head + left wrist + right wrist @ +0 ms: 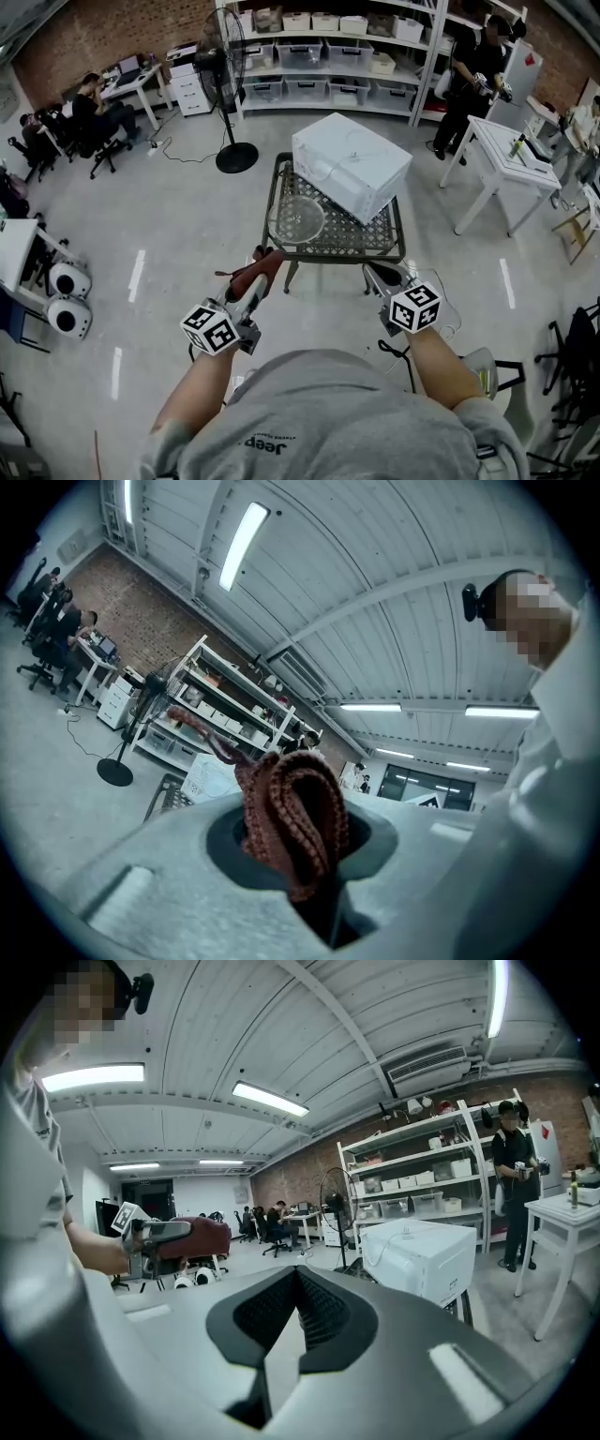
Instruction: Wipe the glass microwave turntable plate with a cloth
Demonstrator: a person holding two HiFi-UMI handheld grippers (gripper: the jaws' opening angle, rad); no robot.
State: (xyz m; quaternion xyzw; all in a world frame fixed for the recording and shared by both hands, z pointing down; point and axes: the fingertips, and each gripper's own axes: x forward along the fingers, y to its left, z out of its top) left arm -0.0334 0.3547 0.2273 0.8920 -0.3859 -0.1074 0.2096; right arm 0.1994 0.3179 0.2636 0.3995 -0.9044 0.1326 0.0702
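The clear glass turntable plate (296,218) lies on the left part of a small metal mesh table (388,246), beside a white microwave (350,165). My left gripper (267,262) is short of the table's near left corner, shut on a dark red knitted cloth (253,272). That cloth (291,819) fills the jaws in the left gripper view. My right gripper (384,275) hangs near the table's front right edge, jaws shut with nothing between them. In the right gripper view the microwave (419,1258) stands ahead and the left gripper (164,1234) with the cloth shows at left.
A standing fan (232,103) and shelves with boxes (323,47) are behind the table. A white table (506,159) stands at the right with a person (473,75) near it. People sit at desks (89,112) at the far left.
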